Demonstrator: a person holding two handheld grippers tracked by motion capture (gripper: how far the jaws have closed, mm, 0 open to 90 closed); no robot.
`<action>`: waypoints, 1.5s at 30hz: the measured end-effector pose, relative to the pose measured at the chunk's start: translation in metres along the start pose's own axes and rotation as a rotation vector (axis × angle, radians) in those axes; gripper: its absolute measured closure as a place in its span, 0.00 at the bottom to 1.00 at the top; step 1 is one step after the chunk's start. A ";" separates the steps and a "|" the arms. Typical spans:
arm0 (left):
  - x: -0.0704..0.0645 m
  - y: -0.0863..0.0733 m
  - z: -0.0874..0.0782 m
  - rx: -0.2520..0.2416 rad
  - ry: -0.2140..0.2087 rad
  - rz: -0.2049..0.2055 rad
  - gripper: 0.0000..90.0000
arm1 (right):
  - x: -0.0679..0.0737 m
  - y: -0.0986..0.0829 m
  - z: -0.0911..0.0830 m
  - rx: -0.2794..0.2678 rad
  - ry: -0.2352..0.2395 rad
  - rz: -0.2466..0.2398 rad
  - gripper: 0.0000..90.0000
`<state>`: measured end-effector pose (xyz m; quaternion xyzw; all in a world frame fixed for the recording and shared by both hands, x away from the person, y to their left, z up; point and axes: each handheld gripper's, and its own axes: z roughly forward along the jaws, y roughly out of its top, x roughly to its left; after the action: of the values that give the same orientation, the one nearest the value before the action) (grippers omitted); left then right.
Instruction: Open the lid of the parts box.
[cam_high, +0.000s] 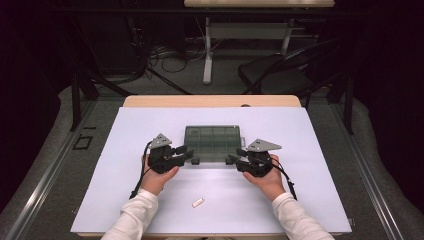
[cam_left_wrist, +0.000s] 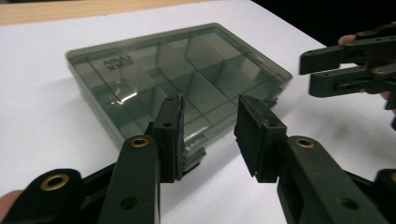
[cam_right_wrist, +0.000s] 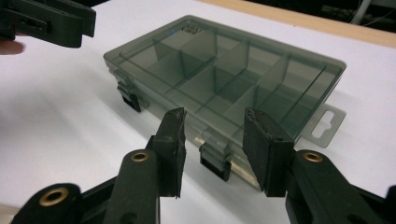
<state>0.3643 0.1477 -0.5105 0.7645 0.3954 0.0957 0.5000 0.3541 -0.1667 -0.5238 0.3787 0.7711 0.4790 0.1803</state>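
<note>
A closed smoky see-through compartment box (cam_high: 212, 141) lies flat on the white sheet (cam_high: 125, 150), its front latches facing me. My left gripper (cam_high: 188, 153) stands open at the box's near left corner, and my right gripper (cam_high: 231, 159) stands open at the near right corner. In the left gripper view the open left gripper (cam_left_wrist: 208, 135) frames the box (cam_left_wrist: 177, 79) just beyond a front latch (cam_left_wrist: 194, 156), with the right gripper (cam_left_wrist: 345, 65) farther off. In the right gripper view the open right gripper (cam_right_wrist: 212, 140) brackets a latch (cam_right_wrist: 215, 164) on the box (cam_right_wrist: 224, 77). Neither gripper holds anything.
A small white piece (cam_high: 198, 202) lies on the sheet near the front edge between my forearms. A second latch (cam_right_wrist: 128, 97) and a hang tab (cam_right_wrist: 327, 123) stick out from the box. Beyond the wooden table edge (cam_high: 210, 101) stand a chair (cam_high: 280, 75) and another table's legs.
</note>
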 end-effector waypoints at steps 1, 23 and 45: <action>0.000 -0.001 0.001 0.003 -0.009 -0.003 0.69 | 0.000 0.000 0.000 0.000 0.000 0.000 0.65; 0.001 -0.024 0.013 0.104 0.051 -0.070 0.97 | 0.001 -0.022 0.013 0.102 -0.038 0.053 1.00; 0.004 -0.031 0.023 0.137 0.048 -0.103 1.00 | -0.007 -0.026 0.020 0.101 -0.011 0.132 1.00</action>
<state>0.3637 0.1404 -0.5481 0.7730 0.4518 0.0611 0.4411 0.3612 -0.1666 -0.5570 0.4400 0.7666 0.4483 0.1332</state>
